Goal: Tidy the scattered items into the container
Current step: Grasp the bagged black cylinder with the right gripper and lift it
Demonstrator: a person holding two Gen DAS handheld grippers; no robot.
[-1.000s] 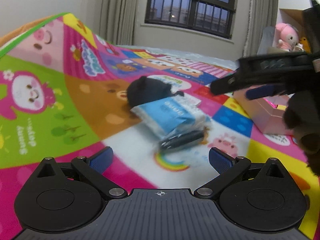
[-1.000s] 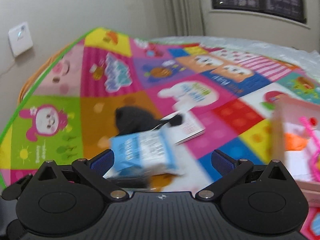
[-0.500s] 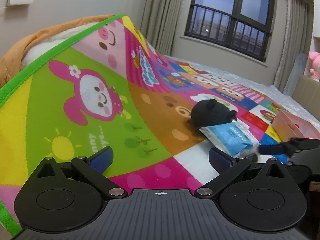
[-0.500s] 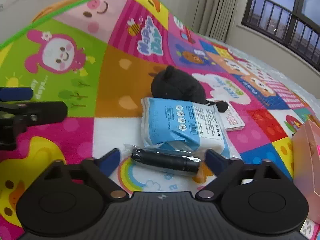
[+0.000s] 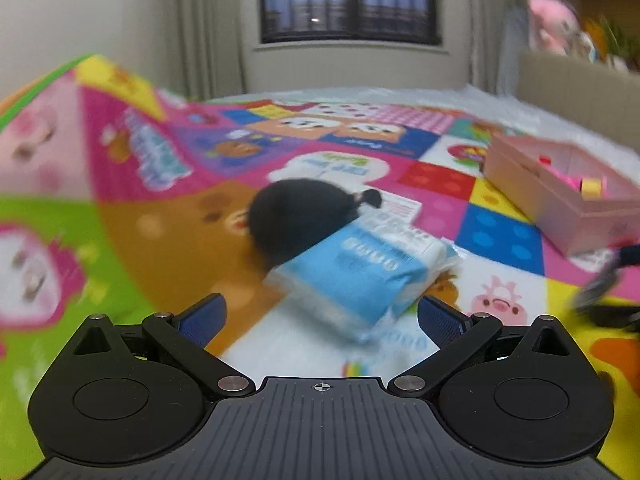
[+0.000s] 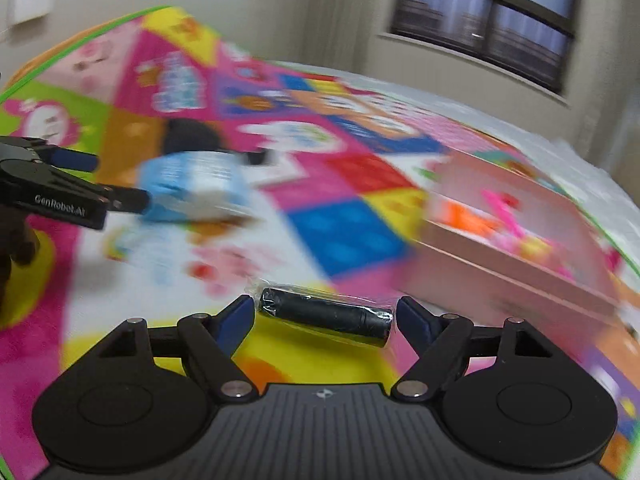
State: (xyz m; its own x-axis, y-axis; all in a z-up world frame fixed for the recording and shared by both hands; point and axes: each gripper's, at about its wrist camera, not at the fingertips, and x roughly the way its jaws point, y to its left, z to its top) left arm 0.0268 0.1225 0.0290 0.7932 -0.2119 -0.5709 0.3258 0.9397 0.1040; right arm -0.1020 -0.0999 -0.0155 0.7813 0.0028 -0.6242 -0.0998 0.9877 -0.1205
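Observation:
My right gripper (image 6: 325, 316) is shut on a black cylinder in clear wrap (image 6: 325, 315) and holds it above the play mat, left of the pink box (image 6: 516, 240). My left gripper (image 5: 320, 314) is open, its jaws on either side of a blue tissue pack (image 5: 360, 272) that lies on the mat. A black plush toy (image 5: 296, 212) lies just behind the pack, partly on a white card (image 5: 400, 208). The pink box (image 5: 560, 196) stands at the right with small toys inside. The right wrist view is blurred.
The colourful play mat (image 5: 120, 208) rises over a hump at the left. A window (image 5: 348, 0) and curtains are at the back. A pink plush toy (image 5: 552, 28) sits on a ledge at the far right. My left gripper also shows in the right wrist view (image 6: 68, 184).
My right gripper has closed on the black cylinder and lifted it off the mat toward the pink box. My left gripper has swung in around the blue tissue pack.

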